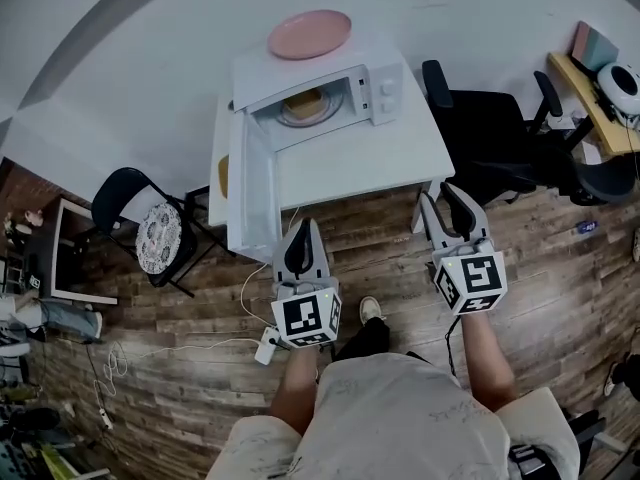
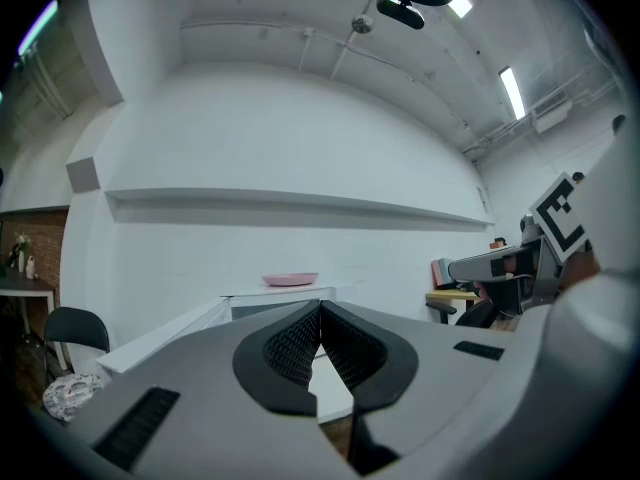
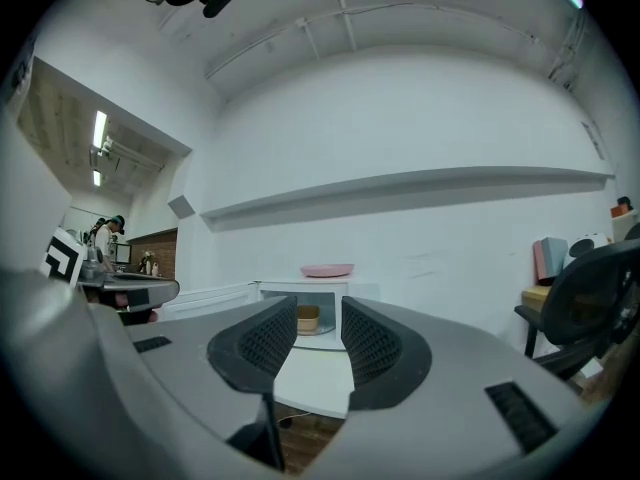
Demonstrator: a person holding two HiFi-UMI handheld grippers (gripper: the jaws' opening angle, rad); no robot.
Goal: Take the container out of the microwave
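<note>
Table [image 1: 400, 158], 1 microwave [image 1: 385, 80], 1 container [image 1: 303, 104], 1 plate [image 1: 310, 34]

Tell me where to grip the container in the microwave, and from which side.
Probably its straight side walls, from the front: the container sits upright inside the microwave, the door stands wide open at left, and the open right gripper faces it.

white wall [image 1: 150, 28], wood-plank floor [image 1: 560, 293], white table [image 1: 400, 153], black office chair [image 1: 495, 133]

Microwave [image 1: 385, 93] open — container [image 1: 303, 102] inside, pink plate [image 1: 309, 34] on top
</note>
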